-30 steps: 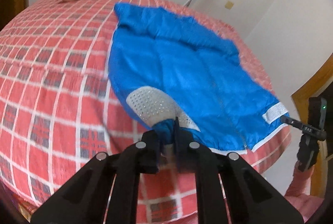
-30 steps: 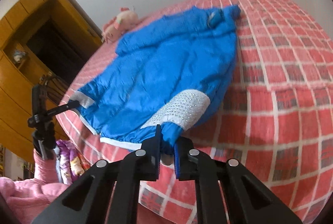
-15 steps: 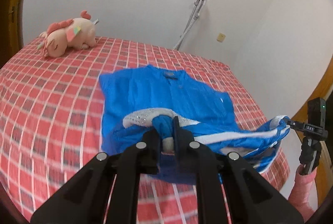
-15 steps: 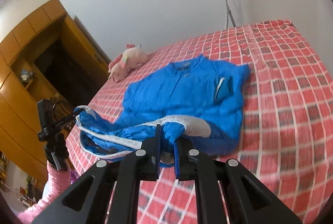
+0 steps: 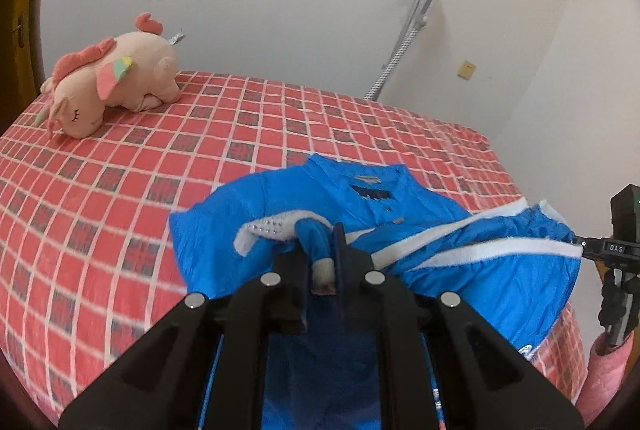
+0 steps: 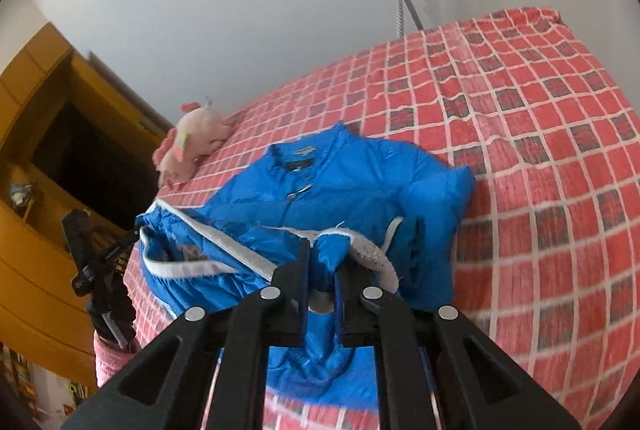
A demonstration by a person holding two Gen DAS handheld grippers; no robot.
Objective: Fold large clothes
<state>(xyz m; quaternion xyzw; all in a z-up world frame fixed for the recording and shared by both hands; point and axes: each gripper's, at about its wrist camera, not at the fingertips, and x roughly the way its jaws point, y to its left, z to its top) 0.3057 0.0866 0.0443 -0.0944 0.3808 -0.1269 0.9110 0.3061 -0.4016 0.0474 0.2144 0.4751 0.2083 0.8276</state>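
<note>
A bright blue jacket with white trim lies on a bed with a red checked cover. Its collar end rests flat toward the wall, and its lower hem is lifted and doubled over the body. My left gripper is shut on one hem corner, beside a white studded patch. My right gripper is shut on the other hem corner of the same jacket. The white-edged hem stretches between the two grippers. In the left wrist view the right gripper shows at the far right edge.
A pink plush toy lies at the head of the bed near the wall. A grey crutch leans in the corner. A wooden wardrobe stands beside the bed. A pink sleeve shows under the other gripper.
Both grippers have carried the jacket's hem up and toward the collar, so the flat jacket is now doubled over itself. The plush toy and wall have come closer in view.
</note>
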